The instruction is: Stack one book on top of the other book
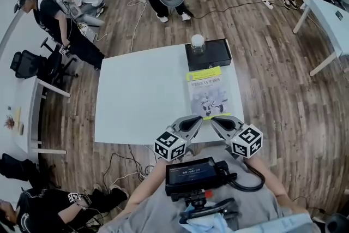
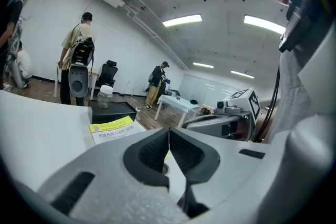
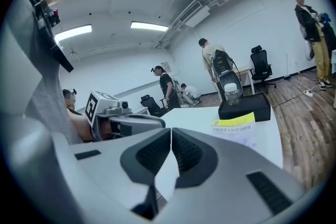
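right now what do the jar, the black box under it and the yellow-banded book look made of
Jar: clear glass or plastic, see-through body; white cap likely plastic.
Black box: matte card or plastic, unclear; dull, no glare.
Book: paper, printed cover with yellow band.

I'm in an open, lab-like office: white tables (image 1: 142, 95) near and far right, rolling chairs (image 1: 26, 64) at left, wood-plank floor (image 1: 272, 52), ceiling strip lights (image 2: 181, 20), cables (image 1: 229, 8) trailing.

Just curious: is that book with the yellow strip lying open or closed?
Closed: the book lies flat on the table, printed front cover facing up.
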Motion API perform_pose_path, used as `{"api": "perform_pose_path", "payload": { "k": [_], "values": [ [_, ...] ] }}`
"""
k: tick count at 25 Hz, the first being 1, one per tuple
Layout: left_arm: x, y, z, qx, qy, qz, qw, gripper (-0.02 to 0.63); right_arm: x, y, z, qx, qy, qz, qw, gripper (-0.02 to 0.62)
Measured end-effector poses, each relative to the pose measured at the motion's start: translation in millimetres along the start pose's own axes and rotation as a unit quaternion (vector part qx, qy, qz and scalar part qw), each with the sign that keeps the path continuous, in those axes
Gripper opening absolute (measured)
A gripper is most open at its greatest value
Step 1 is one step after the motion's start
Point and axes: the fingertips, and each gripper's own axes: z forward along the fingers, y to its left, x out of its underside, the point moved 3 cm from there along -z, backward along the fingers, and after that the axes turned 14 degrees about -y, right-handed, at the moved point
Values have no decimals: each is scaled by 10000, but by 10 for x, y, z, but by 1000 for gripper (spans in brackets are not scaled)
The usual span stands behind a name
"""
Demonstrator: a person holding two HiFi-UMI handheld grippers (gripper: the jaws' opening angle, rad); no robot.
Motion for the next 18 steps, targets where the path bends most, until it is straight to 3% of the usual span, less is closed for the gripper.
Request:
{"api": "perform_pose_path", "payload": {
  "k": [7, 18],
  "values": [
    [-9, 3, -53, 98, 106, 19, 9999, 18, -48, -19, 47, 208, -129, 8, 9997, 29],
    [42, 8, -70, 103, 172, -69, 9998, 18, 49, 72, 84, 69, 25, -93, 9999, 28]
  ]
}}
